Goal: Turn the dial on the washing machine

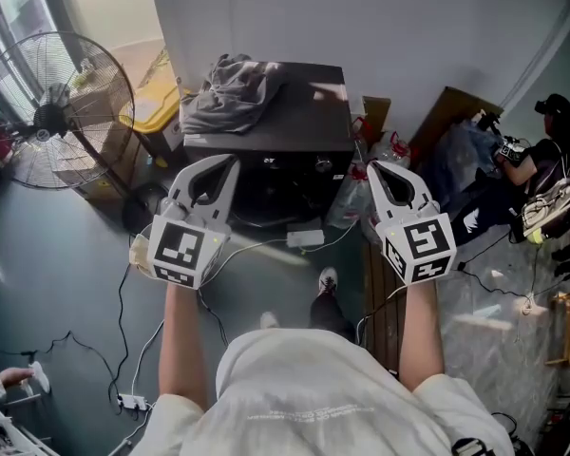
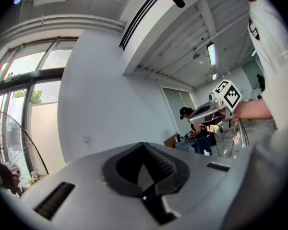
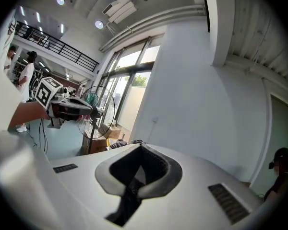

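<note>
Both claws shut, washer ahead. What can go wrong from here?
Black cables trail over the floor by the feet: a trip risk when stepping in.
The crumpled grey cloth on the black washing machine may snag a claw.
The right claw is shut; it must open before gripping anything.

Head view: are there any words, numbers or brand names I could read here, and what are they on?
No text here can be read.
On the shirt: a pale printed line across the back, too blurred to read.
On the washing machine: small light marks on its front panel, too small to read.
On the marker cubes: black-and-white square patterns only, no letters.
</note>
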### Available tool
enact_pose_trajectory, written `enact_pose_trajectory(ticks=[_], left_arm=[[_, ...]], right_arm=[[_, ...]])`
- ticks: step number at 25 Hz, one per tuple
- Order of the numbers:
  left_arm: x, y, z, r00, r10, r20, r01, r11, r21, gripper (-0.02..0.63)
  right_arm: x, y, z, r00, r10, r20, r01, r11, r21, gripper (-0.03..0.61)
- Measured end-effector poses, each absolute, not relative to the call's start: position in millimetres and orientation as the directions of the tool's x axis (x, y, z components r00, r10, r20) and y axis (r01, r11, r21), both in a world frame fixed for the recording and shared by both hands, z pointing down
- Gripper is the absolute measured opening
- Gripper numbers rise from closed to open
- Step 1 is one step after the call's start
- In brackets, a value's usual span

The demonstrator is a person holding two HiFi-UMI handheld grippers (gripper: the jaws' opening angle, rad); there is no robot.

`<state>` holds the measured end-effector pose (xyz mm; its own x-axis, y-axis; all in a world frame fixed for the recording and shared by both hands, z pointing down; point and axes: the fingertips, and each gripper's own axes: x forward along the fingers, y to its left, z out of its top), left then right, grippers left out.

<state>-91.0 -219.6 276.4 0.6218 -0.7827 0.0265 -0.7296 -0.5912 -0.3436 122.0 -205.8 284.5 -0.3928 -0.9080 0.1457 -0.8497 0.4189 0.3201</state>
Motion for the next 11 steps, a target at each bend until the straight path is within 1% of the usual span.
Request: enact_pose_trajectory(ticks=[11], left_arm=[[-87.8, -216.4, 281.4, 0.629, -0.776, 0.041, -0.716, -0.600, -0.356, 0.014]], right_arm=[[121.4, -202.9, 291.7, -0.394, -0.906, 0.152, -0.848, 0.423, 0.321, 0.015]])
